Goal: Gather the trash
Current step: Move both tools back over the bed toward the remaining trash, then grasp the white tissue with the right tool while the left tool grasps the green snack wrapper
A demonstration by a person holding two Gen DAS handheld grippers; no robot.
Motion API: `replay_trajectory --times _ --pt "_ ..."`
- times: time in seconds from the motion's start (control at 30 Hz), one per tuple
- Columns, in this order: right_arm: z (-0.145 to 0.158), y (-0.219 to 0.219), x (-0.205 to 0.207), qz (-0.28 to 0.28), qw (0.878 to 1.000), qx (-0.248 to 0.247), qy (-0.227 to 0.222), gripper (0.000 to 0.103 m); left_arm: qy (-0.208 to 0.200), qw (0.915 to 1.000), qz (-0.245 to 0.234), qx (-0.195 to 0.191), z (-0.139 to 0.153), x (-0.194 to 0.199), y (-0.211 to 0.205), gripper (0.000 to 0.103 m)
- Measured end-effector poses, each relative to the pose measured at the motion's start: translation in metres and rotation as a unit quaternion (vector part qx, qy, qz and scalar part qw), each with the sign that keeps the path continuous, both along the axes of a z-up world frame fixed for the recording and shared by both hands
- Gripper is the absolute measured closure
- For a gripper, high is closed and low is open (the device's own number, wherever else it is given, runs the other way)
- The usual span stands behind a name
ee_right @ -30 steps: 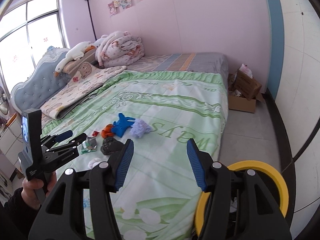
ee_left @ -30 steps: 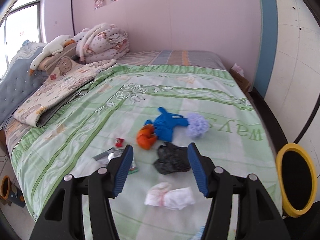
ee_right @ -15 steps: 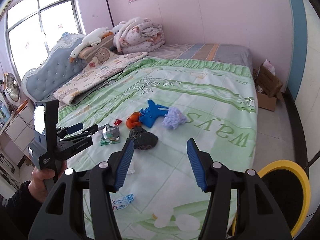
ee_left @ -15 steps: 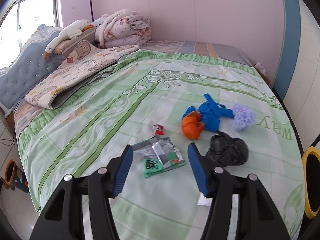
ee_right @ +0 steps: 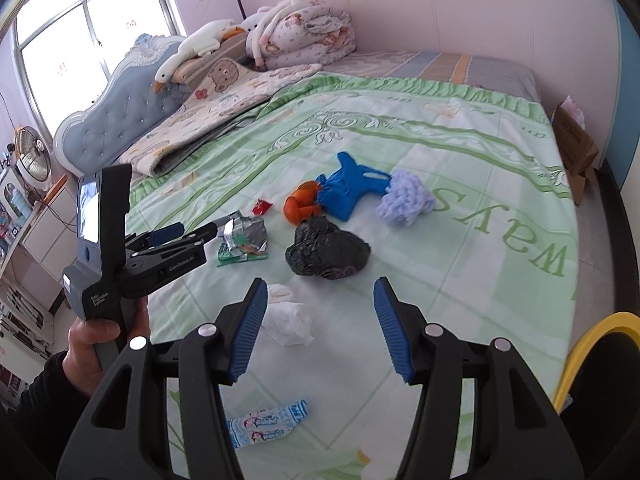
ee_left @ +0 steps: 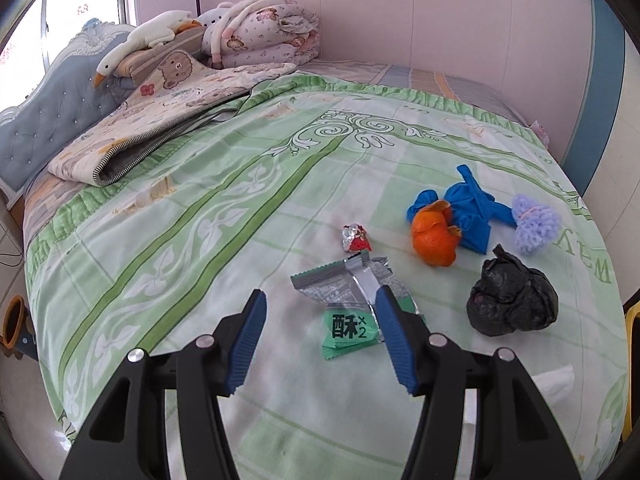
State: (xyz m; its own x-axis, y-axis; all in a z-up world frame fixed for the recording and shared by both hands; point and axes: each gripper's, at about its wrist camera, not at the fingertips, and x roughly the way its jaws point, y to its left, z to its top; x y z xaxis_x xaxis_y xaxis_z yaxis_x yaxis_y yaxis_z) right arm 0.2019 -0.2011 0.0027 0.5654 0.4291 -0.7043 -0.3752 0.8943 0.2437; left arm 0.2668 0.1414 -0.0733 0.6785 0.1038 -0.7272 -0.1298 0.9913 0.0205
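Trash lies on the green bedspread (ee_left: 200, 216). A green and silver snack wrapper (ee_left: 352, 300) lies right before my open left gripper (ee_left: 320, 312), partly behind its right finger. Near it are a small red wrapper (ee_left: 356, 237), orange peel (ee_left: 435, 236), a blue bag (ee_left: 472, 216), a purple fluffy ball (ee_left: 534, 222) and a black bag (ee_left: 510, 300). My right gripper (ee_right: 318, 312) is open and empty above the bed, short of the black bag (ee_right: 326, 250). White tissue (ee_right: 290, 318) and a blue-white wrapper (ee_right: 266, 426) lie by its left finger. The left gripper (ee_right: 192, 236) also shows there, beside the snack wrapper (ee_right: 244, 240).
A yellow-rimmed bin (ee_right: 592, 364) stands at the bed's right side. A folded quilt (ee_left: 160, 120), pillows and a goose plush (ee_left: 140, 40) lie at the head of the bed. A cardboard box (ee_right: 572, 148) sits on the floor by the far wall.
Both grippers have moved forward and lower over the bed. The left one swung left from the black bag to the green snack wrapper. Both stay open.
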Motion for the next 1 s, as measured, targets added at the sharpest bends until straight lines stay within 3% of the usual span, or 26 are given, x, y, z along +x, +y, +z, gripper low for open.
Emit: replay_trajectory --times 0.7,0.73,0.87,1.0 --pt "-0.079 0.056 0.040 0.028 0.997 -0.016 0.071 0.050 0.030 0.9982 -0.024 -0.046 -0.038 0.035 -0.003 0.052" --pt "-0.080 0.056 0.041 0.030 0.997 -0.016 0.070 0.052 0.033 0.9978 -0.024 -0.053 -0.041 0.037 -0.001 0.059" --pt "-0.083 0.058 0.045 0.037 0.997 -0.015 0.067 0.057 0.037 0.9947 -0.019 -0.094 -0.047 0.042 0.010 0.060" --pt "-0.084 0.061 0.046 0.048 0.997 -0.010 0.064 0.072 0.034 0.9948 -0.017 -0.094 -0.049 0.043 0.010 0.062"
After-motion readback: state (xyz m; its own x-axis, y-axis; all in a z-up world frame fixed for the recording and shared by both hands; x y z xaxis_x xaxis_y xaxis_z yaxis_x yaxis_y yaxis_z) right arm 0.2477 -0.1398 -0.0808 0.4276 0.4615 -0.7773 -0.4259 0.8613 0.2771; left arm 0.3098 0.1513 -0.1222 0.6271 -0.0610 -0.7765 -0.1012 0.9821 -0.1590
